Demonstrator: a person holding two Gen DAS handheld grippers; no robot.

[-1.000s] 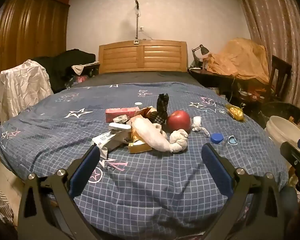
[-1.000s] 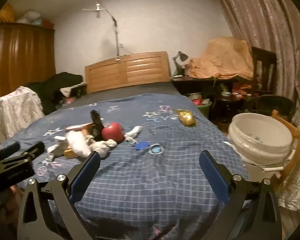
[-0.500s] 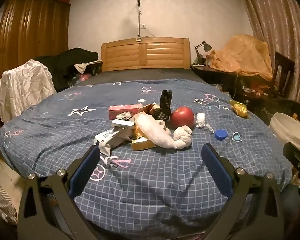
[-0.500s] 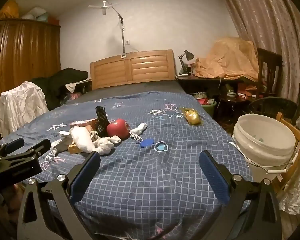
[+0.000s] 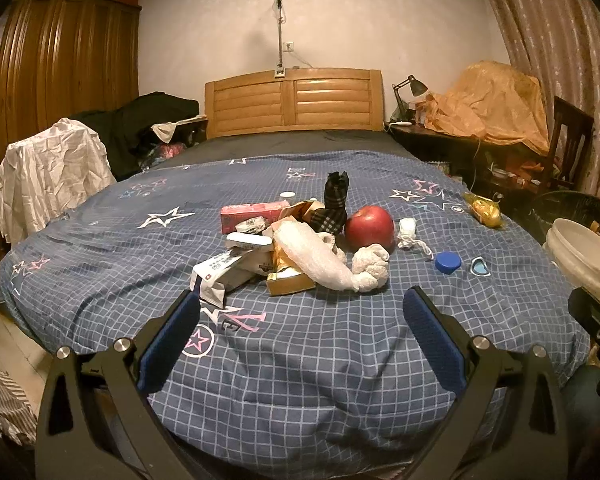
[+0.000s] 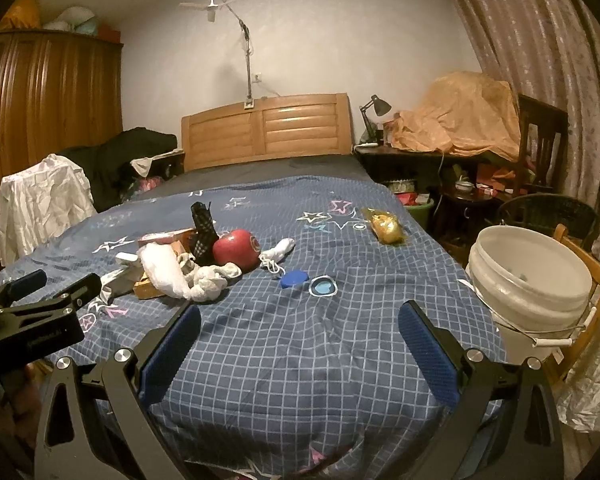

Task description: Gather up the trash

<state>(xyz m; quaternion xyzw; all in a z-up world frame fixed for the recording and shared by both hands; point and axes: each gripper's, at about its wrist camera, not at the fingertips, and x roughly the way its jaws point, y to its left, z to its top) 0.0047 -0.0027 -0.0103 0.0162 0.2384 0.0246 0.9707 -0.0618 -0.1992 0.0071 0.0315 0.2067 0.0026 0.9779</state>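
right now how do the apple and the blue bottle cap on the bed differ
The apple is red, round and tall; the bottle cap is blue, flat and far smaller. The apple touches the trash pile; the cap lies apart on bare quilt. Both rest on the bed, ungripped.

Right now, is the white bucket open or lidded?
Open. The white bucket on the chair beside the bed has no lid; its inside wall shows.

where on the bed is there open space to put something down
Bare quilt lies between both open grippers and the trash pile, and behind it toward the headboard. Crowded: around the apple and blue cap.
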